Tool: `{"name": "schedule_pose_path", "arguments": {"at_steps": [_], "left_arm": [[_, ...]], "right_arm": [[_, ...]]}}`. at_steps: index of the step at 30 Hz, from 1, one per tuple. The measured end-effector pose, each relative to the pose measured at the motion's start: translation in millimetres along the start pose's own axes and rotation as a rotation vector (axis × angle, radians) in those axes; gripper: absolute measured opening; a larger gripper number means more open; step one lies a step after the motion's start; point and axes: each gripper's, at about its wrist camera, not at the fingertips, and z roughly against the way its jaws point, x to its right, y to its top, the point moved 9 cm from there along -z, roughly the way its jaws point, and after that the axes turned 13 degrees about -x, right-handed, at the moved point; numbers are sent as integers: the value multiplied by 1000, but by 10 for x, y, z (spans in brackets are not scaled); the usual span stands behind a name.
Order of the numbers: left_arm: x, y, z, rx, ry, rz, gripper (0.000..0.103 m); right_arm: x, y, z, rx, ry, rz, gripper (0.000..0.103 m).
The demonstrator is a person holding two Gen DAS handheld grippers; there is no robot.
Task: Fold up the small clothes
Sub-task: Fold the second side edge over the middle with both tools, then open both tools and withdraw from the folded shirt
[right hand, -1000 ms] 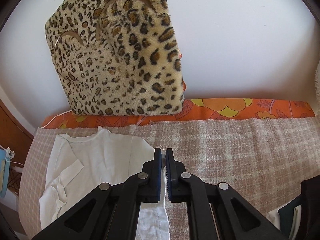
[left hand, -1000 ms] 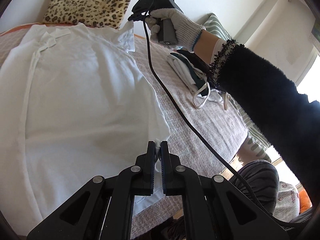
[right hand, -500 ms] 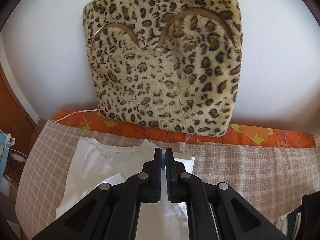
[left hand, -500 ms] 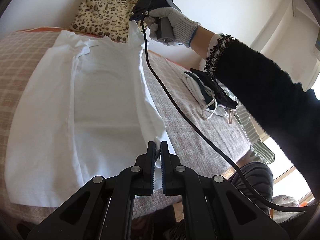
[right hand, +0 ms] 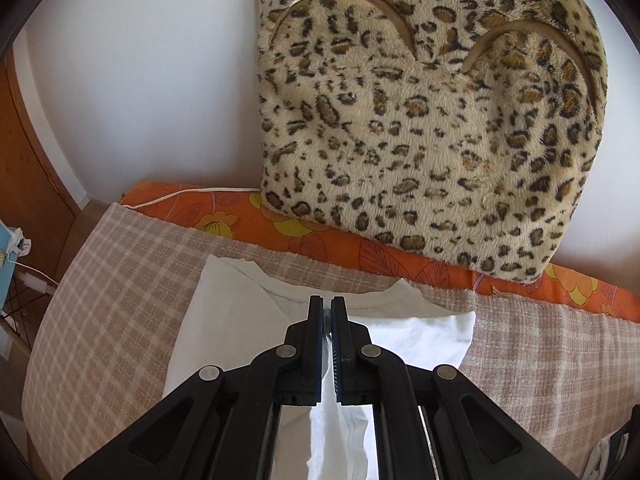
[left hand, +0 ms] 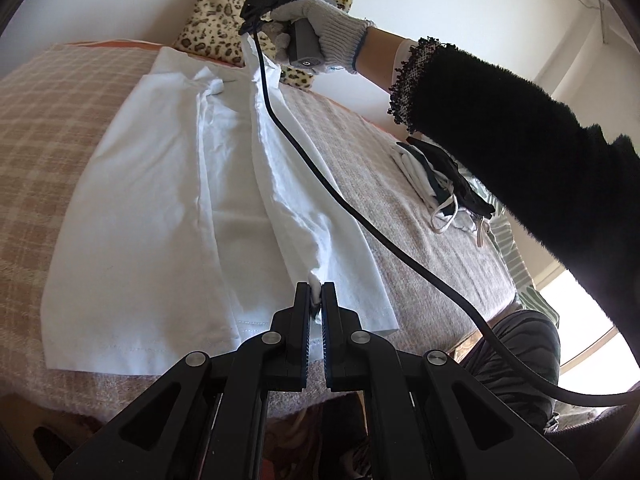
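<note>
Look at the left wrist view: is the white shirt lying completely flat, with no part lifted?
No: the left gripper pinches the white shirt near its hem, raising a fold.

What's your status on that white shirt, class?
Left gripper shut on white shirt hem. Right gripper shut on its side edge near collar. Black cable drapes across shirt.

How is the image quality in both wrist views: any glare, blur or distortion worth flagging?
Left wrist view: strong fisheye bending of the bed edge; the window is blown out, leaving the black sleeve without detail; white shirt stays sharp. Right wrist view: even, soft light, leopard cushion crisp, dark vignette in the corners, no motion blur.
</note>
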Motion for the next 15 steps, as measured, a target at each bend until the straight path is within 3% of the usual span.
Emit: {"name": "schedule_pose_path", "arguments": {"at_steps": [4,6,9,15], "left_arm": [[-3,-28,5,0,28,-13,4],[-22,-31,0,-11,29,-9,4],[-48,-54,-3,-35,17,27,4],[-30,-94,202,-2,28,15,6]], "right_arm": [[-116,10,-107,-14,4,13,1],[-213,-14,-199,-53,46,42,5],[-223,-68,-157,-59,70,27,41],[117,-380,440,21,118,-13,41]]}}
